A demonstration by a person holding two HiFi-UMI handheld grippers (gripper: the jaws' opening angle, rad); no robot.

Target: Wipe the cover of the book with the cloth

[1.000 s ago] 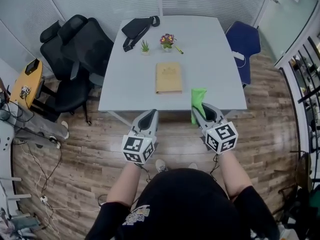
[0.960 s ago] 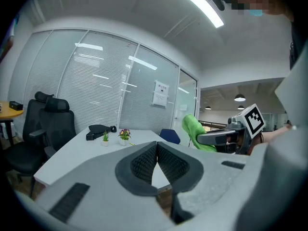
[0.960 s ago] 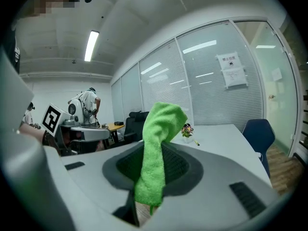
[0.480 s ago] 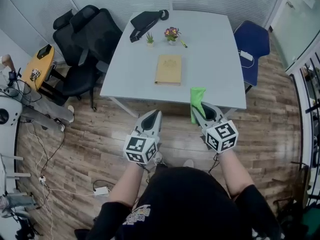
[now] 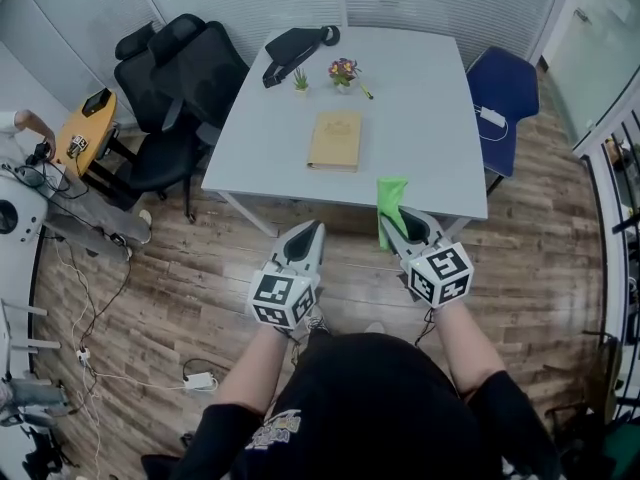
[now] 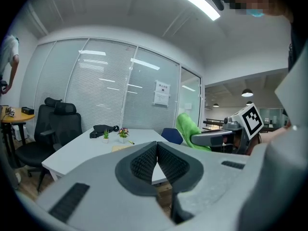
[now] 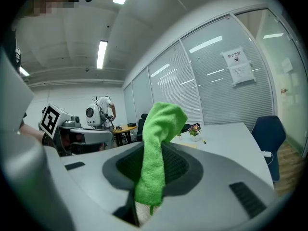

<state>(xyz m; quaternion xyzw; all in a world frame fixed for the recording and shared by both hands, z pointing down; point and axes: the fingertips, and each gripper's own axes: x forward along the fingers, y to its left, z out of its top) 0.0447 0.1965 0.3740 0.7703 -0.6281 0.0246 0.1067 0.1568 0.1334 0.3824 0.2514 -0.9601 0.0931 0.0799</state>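
A tan book (image 5: 335,140) lies flat in the middle of the grey table (image 5: 420,118); it also shows as a thin sliver on the tabletop, the book (image 6: 121,148) and the book (image 7: 187,145). My right gripper (image 5: 385,223) is shut on a green cloth (image 5: 390,206), held upright over the table's near edge. Up close the cloth (image 7: 163,117) rises from between the right gripper (image 7: 153,146) pads. My left gripper (image 5: 312,230) hovers short of the table edge, shut and empty. In its own view the left gripper (image 6: 157,146) jaws meet, with the cloth (image 6: 190,128) off to the right.
A black bag (image 5: 295,46), a small green plant (image 5: 300,78) and a flower pot (image 5: 343,71) sit at the table's far side. Black office chairs (image 5: 175,78) stand left, a blue chair (image 5: 495,88) right. A yellow side table (image 5: 85,133) and floor cables (image 5: 90,338) are far left.
The head view has shifted, so the table sits a little further right and up in the picture. Both grippers keep their pose before the near edge, the cloth still gripped.
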